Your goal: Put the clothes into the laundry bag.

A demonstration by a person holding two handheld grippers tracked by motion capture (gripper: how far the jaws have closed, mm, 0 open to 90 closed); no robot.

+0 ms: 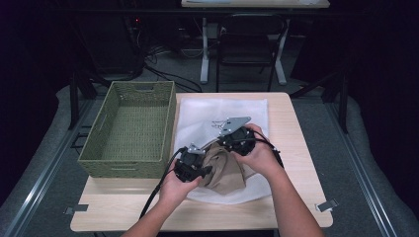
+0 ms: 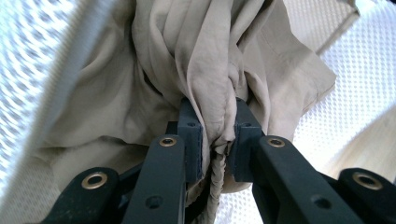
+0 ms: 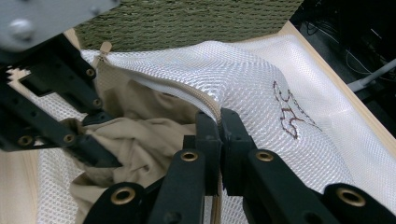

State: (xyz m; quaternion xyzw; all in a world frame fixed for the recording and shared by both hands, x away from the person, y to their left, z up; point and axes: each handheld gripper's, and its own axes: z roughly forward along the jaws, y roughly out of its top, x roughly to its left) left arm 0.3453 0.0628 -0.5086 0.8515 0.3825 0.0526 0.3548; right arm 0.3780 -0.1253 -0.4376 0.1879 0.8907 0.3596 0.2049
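Observation:
A beige garment [image 1: 225,170] lies bunched at the mouth of a white mesh bag [image 1: 222,111] on the table. My left gripper [image 1: 206,170] is shut on a twisted fold of that garment [image 2: 196,56], which is pinched tight between the pads [image 2: 218,140]. My right gripper [image 1: 225,144] is just behind it, shut on the bag's zippered edge [image 3: 218,122] and holding the mesh [image 3: 252,79] up off the cloth [image 3: 140,144]. The left gripper [image 3: 100,137] also appears in the right gripper view, its jaws buried in the garment under the raised edge.
A green woven basket [image 1: 123,168] stands on the left part of the wooden table [image 1: 291,148], right beside the bag; its wall [image 3: 187,23] is close behind the grippers. A black chair [image 1: 249,39] stands beyond the table's far edge.

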